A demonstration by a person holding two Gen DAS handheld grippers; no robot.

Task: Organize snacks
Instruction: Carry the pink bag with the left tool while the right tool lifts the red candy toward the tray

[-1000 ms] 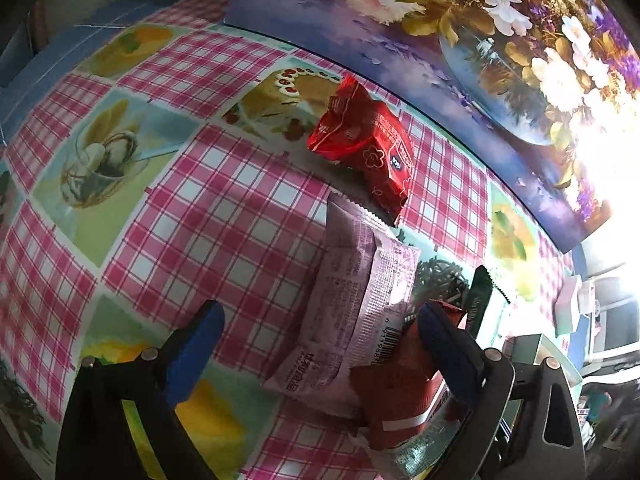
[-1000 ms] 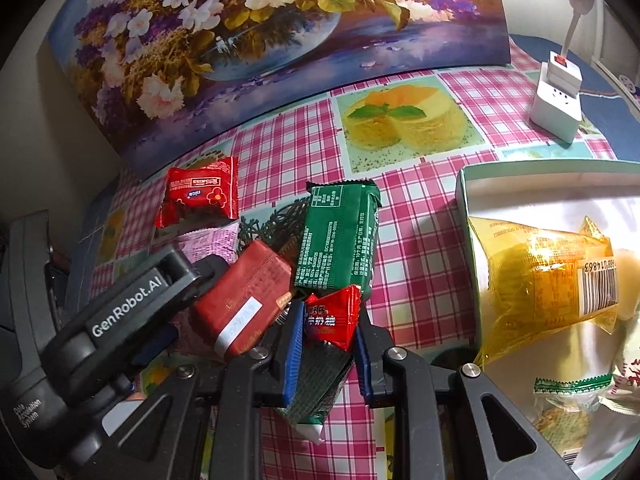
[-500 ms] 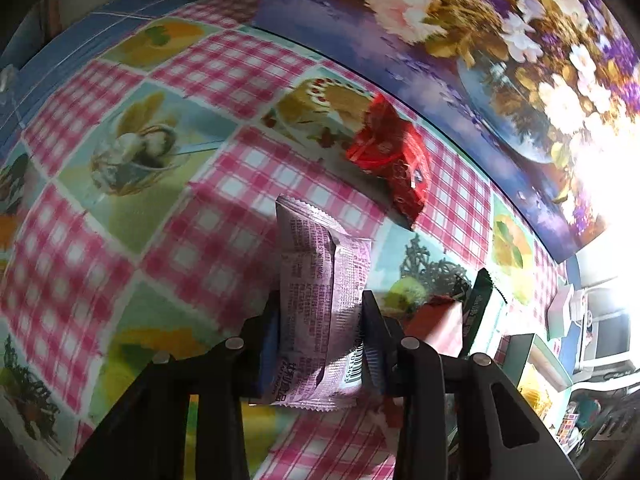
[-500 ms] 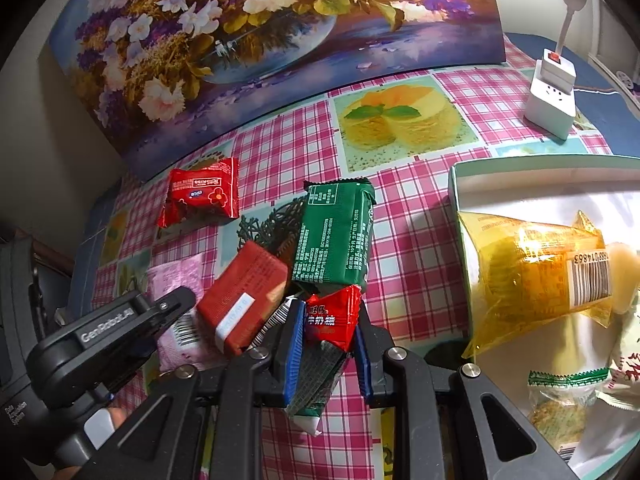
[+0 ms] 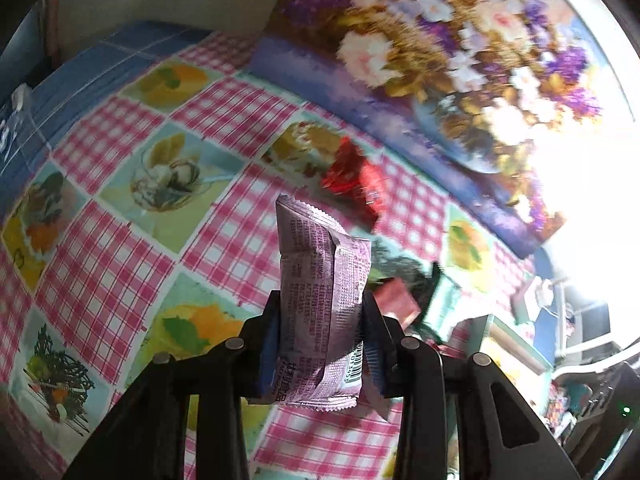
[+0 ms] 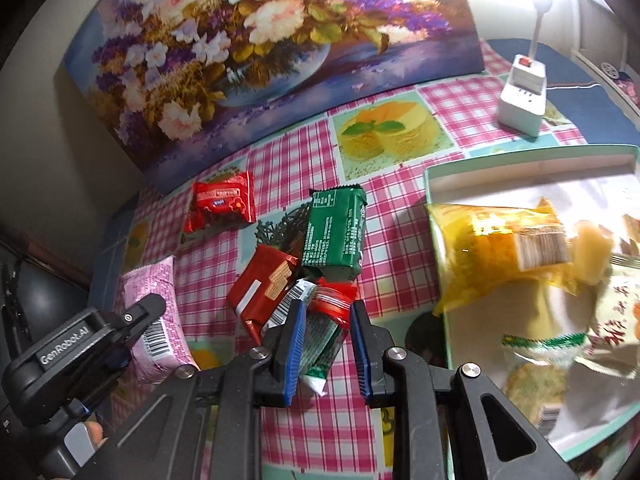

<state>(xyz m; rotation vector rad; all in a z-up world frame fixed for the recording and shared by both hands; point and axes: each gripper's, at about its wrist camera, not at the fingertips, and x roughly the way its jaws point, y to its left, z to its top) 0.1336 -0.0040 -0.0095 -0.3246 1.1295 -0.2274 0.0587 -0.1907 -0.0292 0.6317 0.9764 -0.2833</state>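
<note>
**Both grippers loaded, open box off to the right**

Two fisheye views look down along hand-held grippers onto a counter (image 6: pixel 400 280) covered in pink checked cloth with printed dessert squares. A large flower painting (image 6: pixel 256 52) stands along the far edge.

The left gripper (image 5: pixel 320 344) is clenched on a pink snack packet (image 5: pixel 320 304), its blue pads pressing the packet's two long sides. The packet stands with its long axis pointing away from the camera, the crimped top end furthest out and the barcode end down between the jaws. It appears lifted clear of the cloth.

The right gripper (image 6: pixel 326 340) is clamped on a red-and-green snack packet (image 6: pixel 328 320), held end-on with its long axis running away from the camera and its white lower tip poking out below the pads.

The shallow pale green box (image 6: pixel 520 164) lies to the right of the right gripper, just beside it, already holding a yellow bag (image 6: pixel 492 252) and other wrapped snacks. In my judgement the right hand is the nearer one, needing only a short sideways carry; the left must cross over the loose pile first.

Loose on the cloth between the hands are a green packet (image 6: pixel 336 232), a dark red packet (image 6: pixel 264 284) touching it, and a bright red packet (image 6: pixel 224 204) apart near the painting.
</note>
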